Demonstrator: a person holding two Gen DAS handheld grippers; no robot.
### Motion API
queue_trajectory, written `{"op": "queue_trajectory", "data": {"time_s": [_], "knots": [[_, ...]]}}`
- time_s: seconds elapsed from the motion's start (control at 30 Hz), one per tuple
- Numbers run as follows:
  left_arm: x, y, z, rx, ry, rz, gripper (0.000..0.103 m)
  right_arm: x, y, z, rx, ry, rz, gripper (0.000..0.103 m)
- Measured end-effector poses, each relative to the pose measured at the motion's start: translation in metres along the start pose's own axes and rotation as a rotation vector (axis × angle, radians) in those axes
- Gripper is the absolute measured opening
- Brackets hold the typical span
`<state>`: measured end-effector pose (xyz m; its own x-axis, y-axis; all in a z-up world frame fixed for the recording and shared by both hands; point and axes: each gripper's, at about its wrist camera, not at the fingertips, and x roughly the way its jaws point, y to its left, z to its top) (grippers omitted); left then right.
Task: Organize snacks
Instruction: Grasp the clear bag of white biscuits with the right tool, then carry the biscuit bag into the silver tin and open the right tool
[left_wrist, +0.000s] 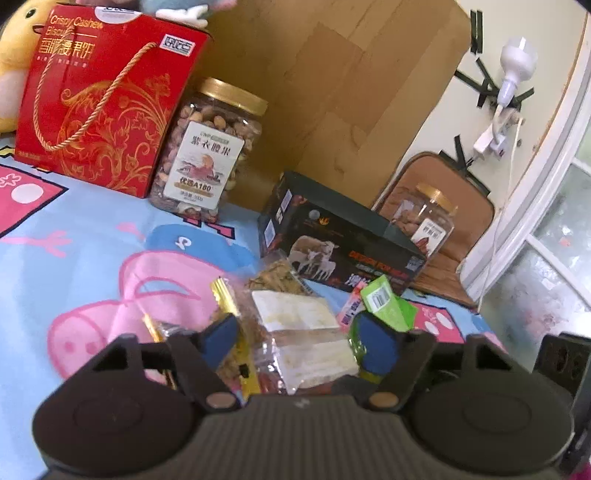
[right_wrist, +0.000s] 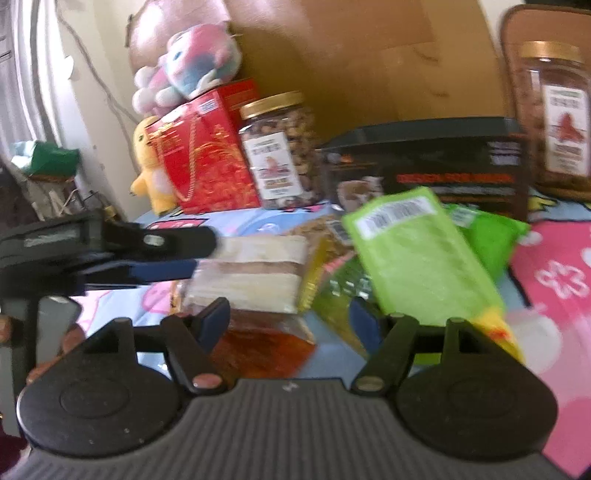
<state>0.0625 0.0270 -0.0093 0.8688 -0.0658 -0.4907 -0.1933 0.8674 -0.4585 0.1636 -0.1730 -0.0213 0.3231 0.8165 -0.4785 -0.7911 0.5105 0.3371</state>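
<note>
A heap of small snack packets lies on the cartoon bedsheet (left_wrist: 55, 266). A clear packet with white and brown layered cake (left_wrist: 295, 332) sits between the wide-open fingers of my left gripper (left_wrist: 299, 339); from the right wrist view the left gripper's fingers (right_wrist: 177, 240) reach the same cake packet (right_wrist: 255, 269) from the left. A light green packet (right_wrist: 413, 254) with a barcode lies beside it, also in the left view (left_wrist: 388, 306). My right gripper (right_wrist: 291, 321) is open over an orange-brown packet (right_wrist: 258, 343) and holds nothing.
At the back stand a red gift box (left_wrist: 103, 107), a gold-lidded nut jar (left_wrist: 207, 147), a black box (left_wrist: 340, 247) and a second nut jar (left_wrist: 424, 218) on a brown cushion. Cardboard (left_wrist: 332, 92) leans behind. Plush toys (right_wrist: 184, 66) sit at the far left.
</note>
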Motion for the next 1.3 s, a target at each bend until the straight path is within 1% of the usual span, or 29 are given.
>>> {"op": "queue_trajectory", "data": {"time_s": [0.03, 0.1, 0.13, 0.17, 0.23, 0.27, 0.33, 0.43, 0.53, 0.6, 0.67, 0.7, 0.73, 0.77, 0.83, 0.87, 0.9, 0.93, 0.97, 1.03, 1.1, 1.17, 1.23, 1.3], "knots": [[0.001, -0.002, -0.003, -0.001, 0.009, 0.013, 0.06, 0.003, 0.001, 0.002, -0.015, 0.011, 0.003, 0.074], [0.002, -0.005, -0.008, -0.002, 0.031, 0.041, 0.048, 0.012, 0.009, 0.004, -0.054, 0.049, 0.033, 0.061], [0.001, -0.007, -0.011, 0.001, 0.04, 0.044, 0.047, 0.014, 0.014, 0.002, -0.065, 0.064, 0.022, 0.058], [-0.003, -0.01, -0.013, 0.003, 0.044, 0.048, 0.047, 0.012, 0.018, 0.0, -0.076, 0.06, 0.013, 0.054], [-0.014, -0.016, -0.018, 0.015, 0.031, 0.044, 0.047, 0.001, 0.021, -0.004, -0.043, 0.054, 0.032, 0.054], [-0.019, -0.019, -0.021, 0.016, 0.024, 0.034, 0.047, -0.01, 0.02, -0.008, -0.011, 0.046, 0.051, 0.054], [-0.027, -0.025, -0.028, 0.0, 0.034, 0.0, 0.047, -0.028, 0.024, -0.014, 0.001, 0.017, 0.058, 0.054], [-0.029, -0.038, -0.041, -0.01, 0.066, -0.055, 0.047, -0.059, 0.033, -0.023, -0.035, -0.041, 0.024, 0.054], [-0.021, -0.047, -0.056, -0.016, 0.109, -0.091, 0.047, -0.078, 0.029, -0.033, -0.024, -0.038, -0.017, 0.054], [-0.014, -0.053, -0.065, 0.003, 0.13, -0.098, 0.049, -0.084, 0.023, -0.04, -0.021, -0.025, -0.052, 0.054], [-0.013, -0.057, -0.069, 0.022, 0.122, -0.099, 0.054, -0.084, 0.017, -0.044, -0.001, -0.006, -0.062, 0.056], [-0.013, -0.058, -0.069, 0.033, 0.119, -0.096, 0.057, -0.085, 0.015, -0.047, 0.005, -0.005, -0.058, 0.059], [-0.013, -0.058, -0.07, 0.045, 0.117, -0.095, 0.057, -0.084, 0.015, -0.049, 0.0, 0.006, -0.05, 0.064], [-0.012, -0.058, -0.07, 0.045, 0.12, -0.093, 0.057, -0.081, 0.016, -0.05, -0.015, 0.029, -0.046, 0.072], [-0.011, -0.061, -0.072, 0.068, 0.118, -0.094, 0.053, -0.078, 0.022, -0.055, -0.071, 0.026, -0.057, 0.073], [-0.011, -0.063, -0.072, 0.085, 0.118, -0.094, 0.05, -0.076, 0.025, -0.055, -0.098, 0.024, -0.067, 0.067], [-0.012, -0.065, -0.071, 0.101, 0.108, -0.08, 0.05, -0.074, 0.029, -0.053, -0.115, 0.02, -0.092, 0.056], [-0.014, -0.067, -0.068, 0.115, 0.098, -0.066, 0.05, -0.073, 0.028, -0.052, -0.12, 0.018, -0.113, 0.049], [-0.017, -0.069, -0.063, 0.119, 0.087, -0.067, 0.05, -0.072, 0.026, -0.048, -0.109, 0.019, -0.104, 0.045], [-0.024, -0.074, -0.049, 0.122, 0.043, -0.09, 0.05, -0.077, 0.022, -0.037, -0.07, -0.009, -0.08, 0.044], [-0.029, -0.083, -0.027, 0.145, -0.01, -0.105, 0.05, -0.086, 0.027, -0.019, -0.101, -0.078, -0.075, 0.044], [-0.028, -0.094, 0.002, 0.177, -0.066, -0.115, 0.051, -0.089, 0.028, 0.005, -0.131, -0.145, -0.075, 0.044], [-0.013, -0.104, 0.033, 0.192, -0.097, -0.115, 0.051, -0.082, 0.023, 0.035, -0.172, -0.188, -0.091, 0.044], [0.016, -0.109, 0.062, 0.206, -0.101, -0.098, 0.052, -0.065, 0.009, 0.066, -0.193, -0.194, -0.121, 0.044]]}}
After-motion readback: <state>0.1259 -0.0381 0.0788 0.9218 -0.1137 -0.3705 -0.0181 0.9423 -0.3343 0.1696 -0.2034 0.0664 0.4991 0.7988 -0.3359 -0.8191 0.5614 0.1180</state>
